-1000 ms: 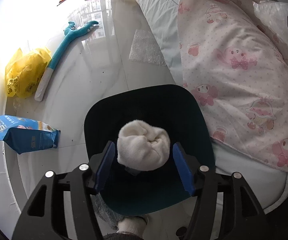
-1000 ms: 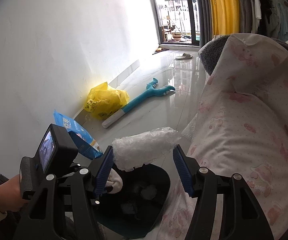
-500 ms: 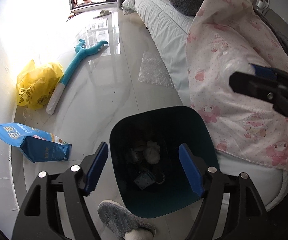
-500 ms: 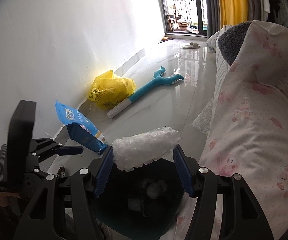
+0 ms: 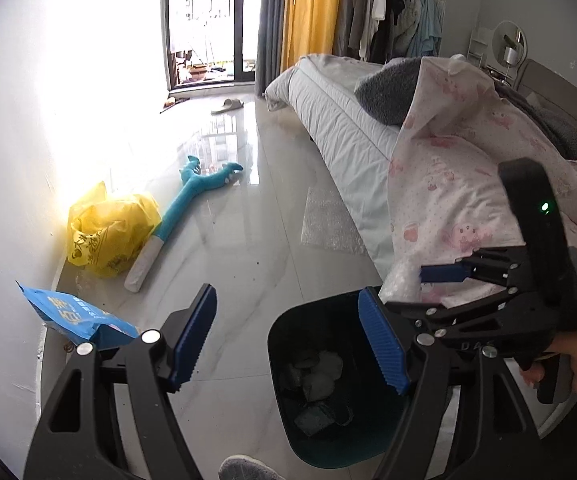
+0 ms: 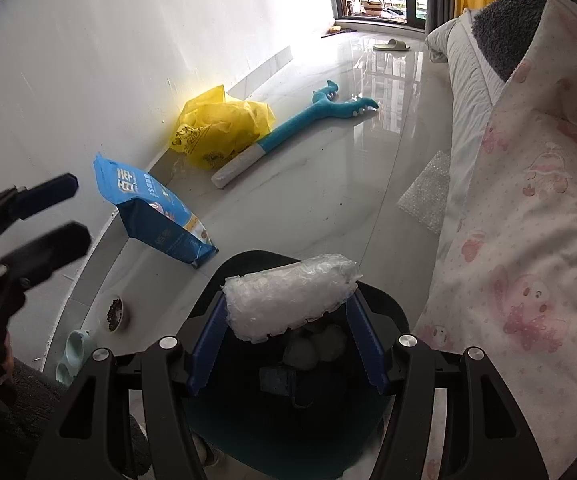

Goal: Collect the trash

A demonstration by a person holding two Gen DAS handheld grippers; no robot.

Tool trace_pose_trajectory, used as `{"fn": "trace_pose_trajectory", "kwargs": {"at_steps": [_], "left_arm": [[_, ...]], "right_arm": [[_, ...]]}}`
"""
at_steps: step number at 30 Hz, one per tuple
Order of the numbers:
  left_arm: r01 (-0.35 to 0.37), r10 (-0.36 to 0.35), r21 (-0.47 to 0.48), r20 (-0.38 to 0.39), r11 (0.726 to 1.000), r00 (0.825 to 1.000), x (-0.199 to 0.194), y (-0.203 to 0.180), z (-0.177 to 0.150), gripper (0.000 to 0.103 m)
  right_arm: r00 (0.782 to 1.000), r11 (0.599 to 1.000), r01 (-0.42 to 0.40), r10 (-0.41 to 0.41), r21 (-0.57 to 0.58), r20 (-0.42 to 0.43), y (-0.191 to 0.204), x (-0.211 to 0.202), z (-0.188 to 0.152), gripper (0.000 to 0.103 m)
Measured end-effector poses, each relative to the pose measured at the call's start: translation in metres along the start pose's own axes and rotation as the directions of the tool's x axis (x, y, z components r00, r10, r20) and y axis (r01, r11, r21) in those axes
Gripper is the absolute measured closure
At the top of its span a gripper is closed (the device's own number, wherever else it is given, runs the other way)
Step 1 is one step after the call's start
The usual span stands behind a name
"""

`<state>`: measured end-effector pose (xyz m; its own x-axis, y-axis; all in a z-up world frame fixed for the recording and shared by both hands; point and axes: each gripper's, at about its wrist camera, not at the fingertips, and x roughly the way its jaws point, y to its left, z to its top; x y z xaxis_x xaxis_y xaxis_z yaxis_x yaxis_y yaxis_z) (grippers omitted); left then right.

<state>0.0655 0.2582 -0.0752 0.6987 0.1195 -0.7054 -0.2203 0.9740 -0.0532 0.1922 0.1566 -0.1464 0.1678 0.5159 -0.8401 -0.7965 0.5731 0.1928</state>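
Note:
A dark teal bin [image 5: 278,354] stands on the floor beside the bed, with white wads [image 5: 322,376] and other scraps in it. My left gripper [image 5: 286,300] hangs above the bin's left side, open, with nothing between its fingers. My right gripper [image 6: 286,300] is shut on a roll of bubble wrap [image 6: 292,296], right over the mouth of the bin [image 6: 384,312]. In the left wrist view the right gripper [image 5: 440,272] comes in from the right with the bubble wrap [image 5: 398,280] over the bin's far rim. The left gripper [image 6: 44,216] shows at the left edge of the right wrist view.
A flat sheet of bubble wrap [image 5: 330,222] lies on the floor by the bed [image 5: 340,128]. Along the wall are a yellow bag [image 5: 108,232], a blue pouch [image 5: 72,316] and a teal plush toy [image 5: 192,196]. Pet bowls [image 6: 116,314] sit near the bin. A pink quilt [image 6: 528,240] hangs at the right.
The white wad left the left gripper and now lies in the bin. The left gripper opened, rose and tilted up. The right gripper came down over the bin with the bubble wrap.

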Motion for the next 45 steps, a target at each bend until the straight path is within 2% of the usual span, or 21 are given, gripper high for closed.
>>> {"fn": "trace_pose_trajectory", "kwargs": {"at_steps": [4,8,12,15,19,26,30,34,40,45], "left_arm": [[0.003,-0.001,-0.03,0.061,1.0,0.998,-0.016,0.003,0.005,0.028],[-0.002,0.005,-0.018,0.13,1.0,0.991,-0.036,0.0,0.012,0.028],[0.003,0.002,-0.028,0.184,1.0,0.983,-0.055,-0.009,0.014,0.028],[-0.012,0.018,-0.033,0.21,0.999,0.978,-0.064,-0.018,0.012,0.027],[-0.013,0.01,0.011,0.22,1.0,0.976,-0.071,-0.036,0.012,0.027],[-0.03,0.018,0.042,0.269,0.999,0.963,-0.093,-0.058,0.004,0.017],[-0.028,0.015,0.043,0.286,0.999,0.958,-0.106,-0.068,-0.001,0.008],[-0.028,0.015,0.039,0.305,0.999,0.952,-0.119,-0.078,-0.003,0.005],[-0.046,0.025,0.061,0.309,0.997,0.951,-0.132,-0.098,-0.009,0.003],[-0.035,0.009,0.077,0.31,0.996,0.951,-0.14,-0.117,-0.016,0.003]], "right_arm": [[0.999,1.0,-0.006,0.006,-0.004,-0.038,0.007,0.014,-0.004,0.041],[0.995,0.999,0.003,-0.008,-0.051,-0.098,0.019,0.026,-0.013,0.041],[0.993,0.998,0.017,-0.023,-0.055,-0.119,0.02,0.023,-0.02,0.032],[0.993,0.999,0.03,-0.035,-0.041,-0.116,0.016,0.016,-0.024,0.03],[0.995,0.999,0.041,-0.04,0.011,-0.093,0.009,-0.002,-0.035,0.03],[0.998,0.996,0.061,-0.061,0.064,0.001,0.005,-0.055,-0.06,0.03],[0.992,0.994,0.091,-0.096,0.068,0.079,0.003,-0.092,-0.073,0.028],[0.975,0.988,0.142,-0.149,0.058,0.165,0.002,-0.132,-0.087,0.023],[0.934,0.977,0.187,-0.209,0.102,0.291,-0.012,-0.195,-0.114,0.017],[0.873,0.959,0.254,-0.284,0.127,0.396,-0.016,-0.251,-0.134,0.009]]}}
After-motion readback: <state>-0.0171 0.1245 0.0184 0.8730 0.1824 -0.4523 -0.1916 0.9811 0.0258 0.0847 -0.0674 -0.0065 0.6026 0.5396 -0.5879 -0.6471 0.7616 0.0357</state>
